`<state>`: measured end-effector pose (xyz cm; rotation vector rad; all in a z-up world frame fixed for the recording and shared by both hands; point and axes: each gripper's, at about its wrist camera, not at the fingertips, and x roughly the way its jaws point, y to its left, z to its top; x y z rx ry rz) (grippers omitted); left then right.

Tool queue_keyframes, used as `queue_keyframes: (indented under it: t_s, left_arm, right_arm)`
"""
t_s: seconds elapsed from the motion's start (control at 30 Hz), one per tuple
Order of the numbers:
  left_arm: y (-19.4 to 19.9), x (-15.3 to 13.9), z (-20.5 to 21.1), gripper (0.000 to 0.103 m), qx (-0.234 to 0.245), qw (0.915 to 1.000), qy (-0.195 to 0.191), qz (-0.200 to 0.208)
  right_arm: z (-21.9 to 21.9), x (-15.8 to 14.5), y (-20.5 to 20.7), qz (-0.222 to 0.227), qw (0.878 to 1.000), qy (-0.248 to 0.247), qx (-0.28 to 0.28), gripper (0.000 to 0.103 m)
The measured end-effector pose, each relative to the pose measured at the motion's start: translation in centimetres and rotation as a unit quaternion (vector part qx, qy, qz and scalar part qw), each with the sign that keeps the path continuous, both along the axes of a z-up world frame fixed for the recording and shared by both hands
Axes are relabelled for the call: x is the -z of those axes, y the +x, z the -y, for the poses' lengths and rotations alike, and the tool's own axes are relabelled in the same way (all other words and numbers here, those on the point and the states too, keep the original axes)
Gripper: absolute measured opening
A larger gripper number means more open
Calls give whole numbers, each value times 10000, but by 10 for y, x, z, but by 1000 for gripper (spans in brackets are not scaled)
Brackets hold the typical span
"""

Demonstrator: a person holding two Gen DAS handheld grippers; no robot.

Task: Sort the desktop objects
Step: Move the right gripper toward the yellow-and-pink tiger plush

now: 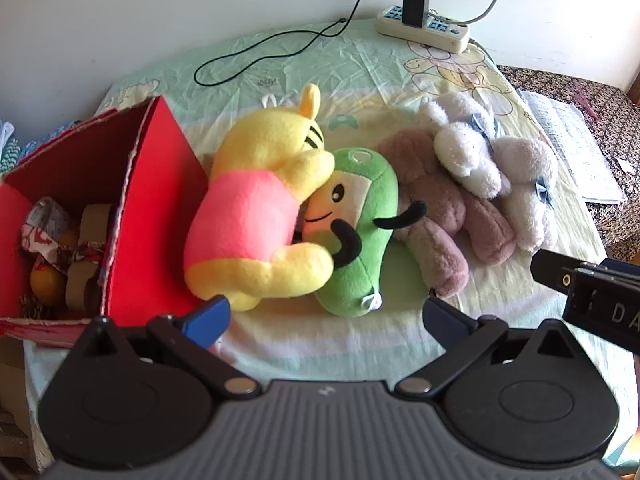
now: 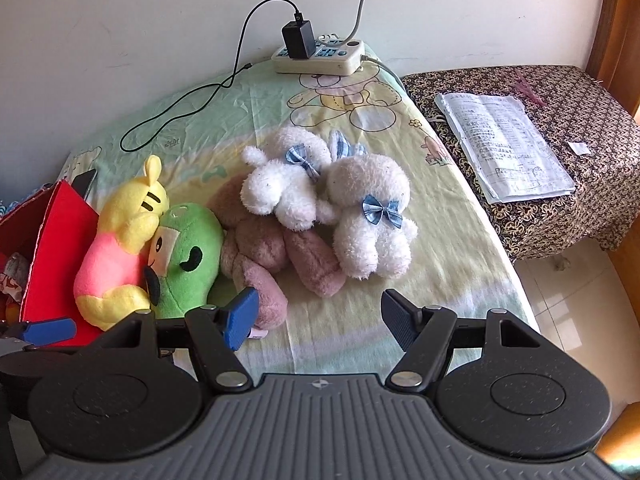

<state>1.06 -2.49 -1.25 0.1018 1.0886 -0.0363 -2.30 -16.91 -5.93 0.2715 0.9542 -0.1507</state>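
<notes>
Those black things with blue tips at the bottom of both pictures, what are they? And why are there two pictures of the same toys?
They are grabbing tools a person holds, one in each hand. Each carries a camera looking along its two fingers, so you get two views. One shows the left tool, the other the right tool. Both are open and hold nothing. On the bear-print cloth lie a yellow bear, a green plush, a pink plush and two white bunnies. Beside the bear stands a red box with things inside.
</notes>
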Motion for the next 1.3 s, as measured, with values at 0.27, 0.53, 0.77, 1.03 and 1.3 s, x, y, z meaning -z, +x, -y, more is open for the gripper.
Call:
queue_keyframes:
  t_s: [0.27,0.53,0.77,1.03,1.3]
  left_arm:
    - [2,2,11,102,-151,9999,59,-18]
    - [4,5,24,102,-261,9996,102,-68]
    - [5,5,32,102,-303,9994,161,-78]
    - [6,6,38,102,-288,9993,227,-112]
    - [5,2,42,102,-132,9996,245,-41]
  right_arm:
    - [10,3,4,35,9997,96,-213,71]
    - [22,6,8,51,9991,114,-403,70]
    - [32,7,9,72,9986,184,-491,70]
    - [39,8,12,79,9983,268,-512,70]
    - [46,8,13,118,9978,323,-562,70]
